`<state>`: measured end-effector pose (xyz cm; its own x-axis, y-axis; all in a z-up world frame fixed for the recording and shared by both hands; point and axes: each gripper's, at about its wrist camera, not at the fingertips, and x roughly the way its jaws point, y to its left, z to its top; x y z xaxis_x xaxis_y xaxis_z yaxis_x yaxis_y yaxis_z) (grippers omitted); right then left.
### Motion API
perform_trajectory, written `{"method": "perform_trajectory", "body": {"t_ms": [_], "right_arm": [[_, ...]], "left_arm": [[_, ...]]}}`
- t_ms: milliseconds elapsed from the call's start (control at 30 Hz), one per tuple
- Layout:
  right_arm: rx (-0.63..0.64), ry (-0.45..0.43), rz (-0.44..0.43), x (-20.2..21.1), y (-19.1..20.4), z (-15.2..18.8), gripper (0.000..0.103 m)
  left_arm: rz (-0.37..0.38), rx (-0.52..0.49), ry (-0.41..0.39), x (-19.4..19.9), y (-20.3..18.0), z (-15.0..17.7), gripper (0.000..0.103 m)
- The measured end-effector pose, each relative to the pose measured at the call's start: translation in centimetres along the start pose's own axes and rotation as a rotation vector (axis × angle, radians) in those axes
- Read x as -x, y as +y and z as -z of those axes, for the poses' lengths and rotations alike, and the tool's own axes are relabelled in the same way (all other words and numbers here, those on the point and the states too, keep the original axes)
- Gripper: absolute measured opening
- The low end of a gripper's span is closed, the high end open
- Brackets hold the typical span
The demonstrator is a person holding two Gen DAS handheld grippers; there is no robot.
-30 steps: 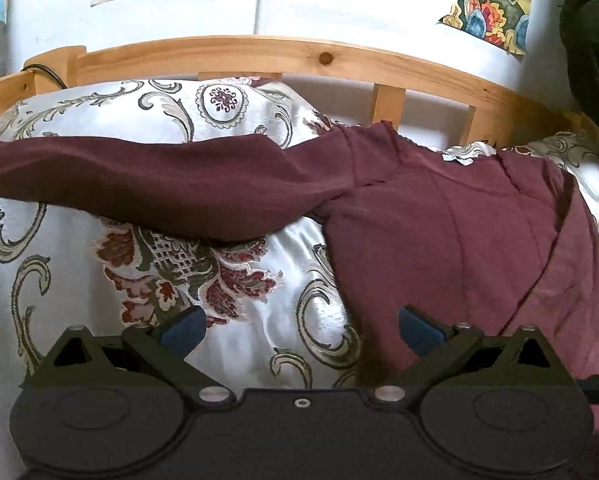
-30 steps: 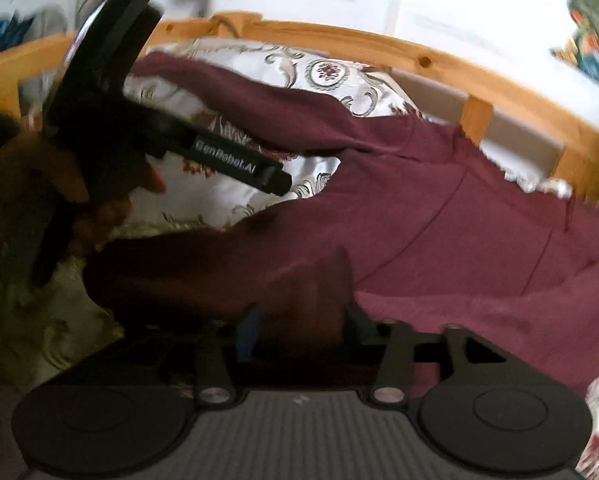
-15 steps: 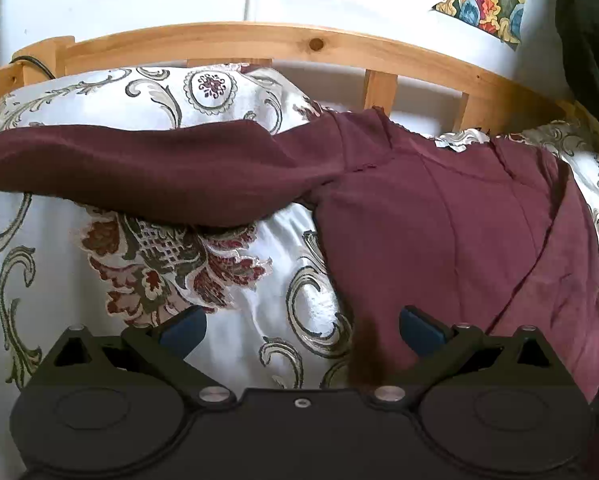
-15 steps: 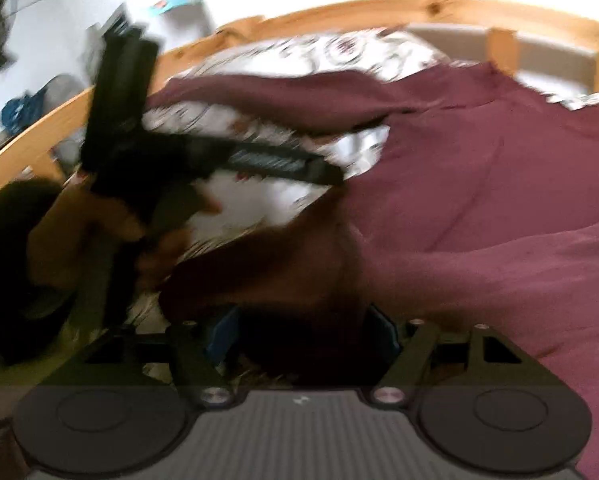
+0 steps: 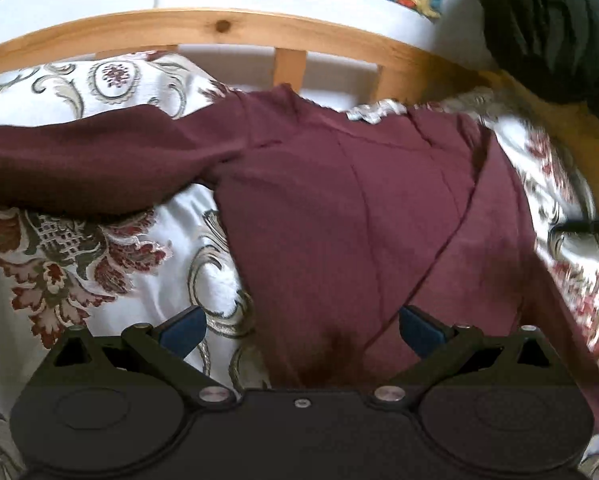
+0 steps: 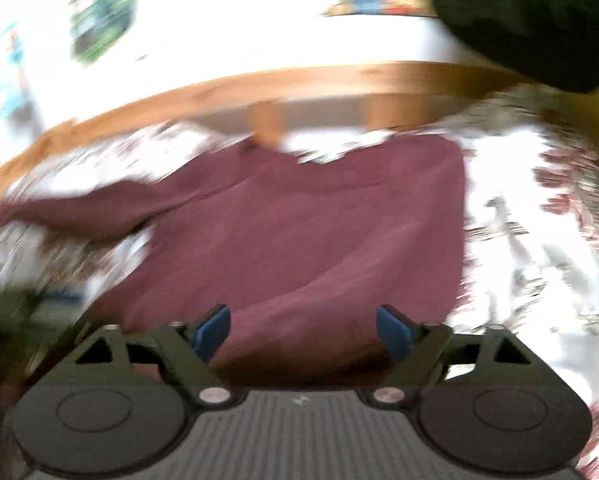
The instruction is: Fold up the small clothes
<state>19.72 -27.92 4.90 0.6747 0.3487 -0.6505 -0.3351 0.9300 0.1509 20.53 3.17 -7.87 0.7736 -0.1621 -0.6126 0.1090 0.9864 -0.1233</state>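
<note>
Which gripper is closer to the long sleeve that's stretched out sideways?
Left. The left gripper is by the shirt's hem, below the outstretched sleeve. The right gripper, jaws just opened and empty, is farther along the hem.

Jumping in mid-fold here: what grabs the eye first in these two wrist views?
The maroon long-sleeved top dominates, spread on the floral bedspread with one sleeve stretched out to the left in the left wrist view. Behind it runs the wooden bed rail. The left gripper is open over the top's lower edge; the right gripper, in a blurred view, has just been opening and holds nothing.
</note>
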Motion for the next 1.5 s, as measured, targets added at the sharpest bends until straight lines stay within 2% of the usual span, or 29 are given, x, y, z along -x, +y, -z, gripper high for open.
{"method": "perform_trajectory", "body": {"t_ms": [133,300,333,367,400,467,533,600,700,733,800,833,867,933,967,1033,1100,1133,1167,1367,1500], "right_arm": [[-0.053,-0.018,0.081,-3.1,-4.2,-3.1,0.065],[-0.136,-0.024,0.165,-7.2,-8.2,-5.4,0.06],[-0.152,-0.017,0.179,-7.8,-8.7,-5.4,0.052],[-0.17,-0.009,0.188,-8.5,-9.1,-5.5,0.037],[-0.187,-0.004,0.192,-9.2,-9.4,-5.5,0.029],[-0.199,-0.016,0.218,-9.6,-9.5,-5.5,0.003],[-0.179,-0.076,0.311,-9.2,-9.1,-5.4,0.004],[-0.187,-0.093,0.317,-9.2,-9.6,-5.3,0.004],[-0.17,-0.072,0.312,-9.5,-9.7,-4.6,0.005],[-0.176,-0.082,0.312,-9.0,-9.6,-4.2,0.01],[-0.208,-0.099,0.289,-7.7,-9.6,-3.2,0.03],[-0.225,-0.108,0.271,-6.9,-9.7,-2.5,0.048],[-0.238,-0.116,0.244,-6.2,-9.7,-1.7,0.059],[-0.248,-0.107,0.183,-5.2,-9.5,-0.4,0.071],[-0.25,-0.094,0.15,-4.9,-9.4,0.3,0.072],[-0.224,-0.058,0.13,-5.0,-9.0,1.3,0.072],[-0.195,-0.012,0.135,-5.5,-8.7,2.0,0.059],[-0.196,0.003,0.127,-5.8,-8.7,2.4,0.03],[-0.205,0.021,0.112,-6.0,-8.8,2.6,0.014],[-0.248,-0.028,0.162,-4.9,-8.9,3.2,0.011],[-0.24,0.03,0.187,-6.0,-8.6,4.0,0.016]], "left_arm": [[-0.053,-0.044,0.059,-1.1,-0.4,0.7,0.102],[-0.085,-0.051,0.107,-2.0,0.1,1.2,0.102],[-0.084,-0.052,0.11,-2.1,0.1,1.2,0.102],[-0.085,-0.056,0.111,-2.2,0.1,1.2,0.102],[-0.086,-0.061,0.113,-2.3,0.1,1.2,0.102],[-0.085,-0.069,0.114,-2.4,0.1,1.3,0.102],[-0.083,-0.069,0.115,-2.4,0.1,1.3,0.102],[-0.082,-0.066,0.118,-2.5,0.1,1.3,0.102],[-0.08,-0.067,0.122,-2.7,0.2,1.2,0.102],[-0.078,-0.065,0.124,-2.7,0.2,1.1,0.102],[-0.075,-0.062,0.126,-2.7,0.3,1.1,0.102],[-0.074,-0.061,0.128,-2.7,0.4,1.0,0.102],[-0.074,-0.06,0.129,-2.7,0.4,1.0,0.102],[-0.074,-0.061,0.131,-2.8,0.4,1.0,0.102],[-0.075,-0.062,0.131,-2.8,0.4,1.0,0.102],[-0.075,-0.065,0.133,-2.8,0.3,1.1,0.102],[-0.074,-0.062,0.135,-2.8,0.4,1.1,0.102],[-0.073,-0.061,0.134,-2.9,0.4,1.2,0.102],[-0.072,-0.061,0.133,-2.9,0.4,1.2,0.102],[-0.068,-0.063,0.131,-2.8,0.4,1.3,0.102],[-0.07,-0.068,0.138,-2.9,0.4,1.1,0.102]]}}
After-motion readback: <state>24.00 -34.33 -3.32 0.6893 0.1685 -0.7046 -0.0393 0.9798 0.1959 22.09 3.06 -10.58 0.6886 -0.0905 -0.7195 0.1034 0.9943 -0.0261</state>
